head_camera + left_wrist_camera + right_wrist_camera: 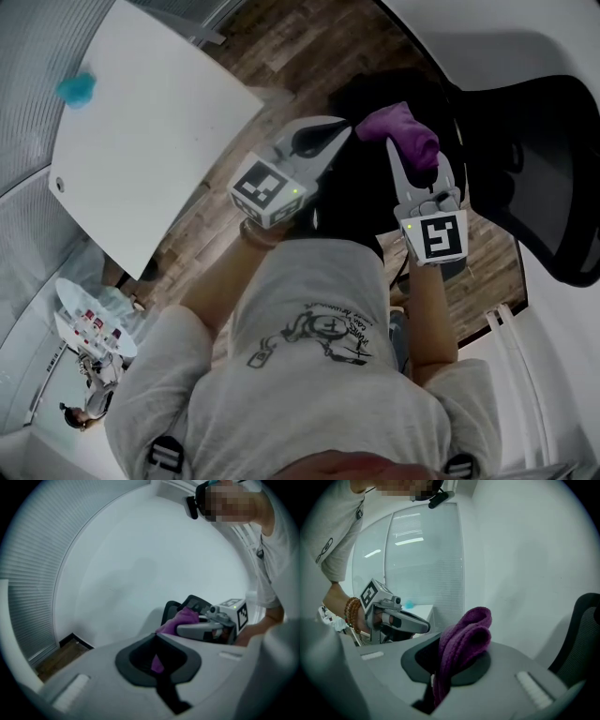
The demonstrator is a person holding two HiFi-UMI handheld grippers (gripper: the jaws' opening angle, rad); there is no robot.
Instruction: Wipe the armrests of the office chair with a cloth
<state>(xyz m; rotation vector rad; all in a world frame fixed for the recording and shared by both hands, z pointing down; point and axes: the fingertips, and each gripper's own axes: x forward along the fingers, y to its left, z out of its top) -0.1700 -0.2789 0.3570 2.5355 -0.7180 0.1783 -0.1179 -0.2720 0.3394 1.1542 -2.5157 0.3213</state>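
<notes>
- Right gripper (419, 164) is clamped on the purple cloth (405, 131), which is bunched up and held in the air.
- Left gripper (339, 131) has its jaws together on nothing, its tip just beside the cloth.
- The office chair (553, 131) stands to the right; no armrest can be clearly made out.
- The cloth touches no part of the chair, so the wiping looks not yet begun and both armrests are left to do.
</notes>
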